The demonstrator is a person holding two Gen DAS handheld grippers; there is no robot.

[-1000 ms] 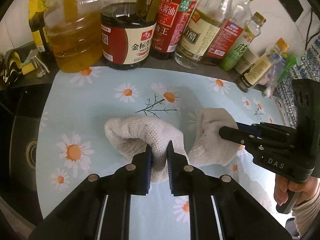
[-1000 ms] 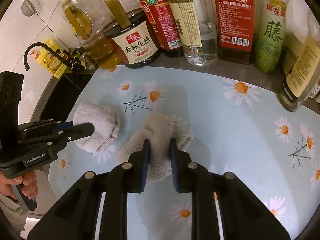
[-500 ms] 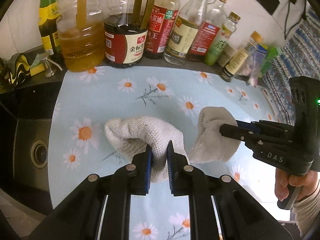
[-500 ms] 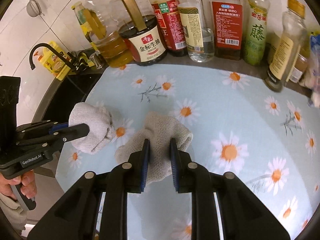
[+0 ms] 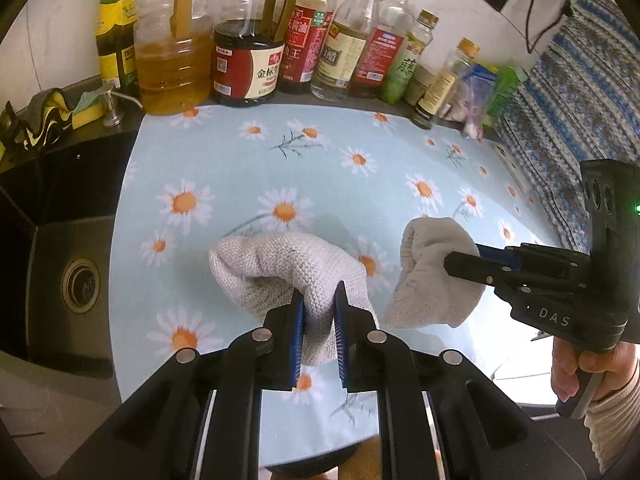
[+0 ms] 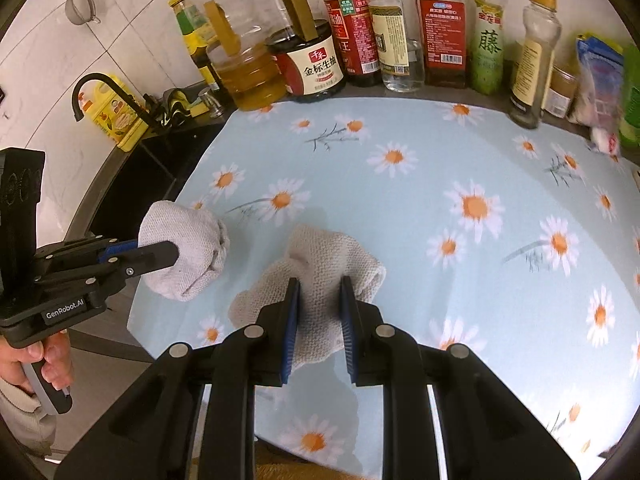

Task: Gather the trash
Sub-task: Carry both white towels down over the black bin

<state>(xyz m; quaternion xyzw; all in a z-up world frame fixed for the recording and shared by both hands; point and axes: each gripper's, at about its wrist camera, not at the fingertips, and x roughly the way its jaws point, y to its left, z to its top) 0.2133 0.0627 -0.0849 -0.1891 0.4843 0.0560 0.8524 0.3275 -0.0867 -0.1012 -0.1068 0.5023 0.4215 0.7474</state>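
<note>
Two white knitted gloves hang above the daisy tablecloth (image 5: 224, 152). My left gripper (image 5: 318, 298) is shut on one glove (image 5: 280, 268), which bulges out beyond its blue pads. In the right wrist view that same gripper (image 6: 170, 254) and its glove (image 6: 188, 236) appear at the left, gripped by a hand. My right gripper (image 6: 320, 286) is shut on the other glove (image 6: 324, 252). From the left wrist camera, the right gripper (image 5: 452, 264) pinches that glove (image 5: 424, 280) from the right side. The two gloves hang side by side, a short gap apart.
Oil, soy sauce and vinegar bottles (image 5: 244, 64) line the back wall. A dark sink (image 5: 48, 208) with a drain lies left of the cloth, its black faucet (image 6: 100, 84) behind. A blue patterned fabric (image 5: 560, 100) hangs at the right. Packets (image 6: 600, 80) sit at the back right.
Both grippers, each still shut on its glove, have pulled back from the bottles and risen a little. More of the tablecloth and the sink has come into view.
</note>
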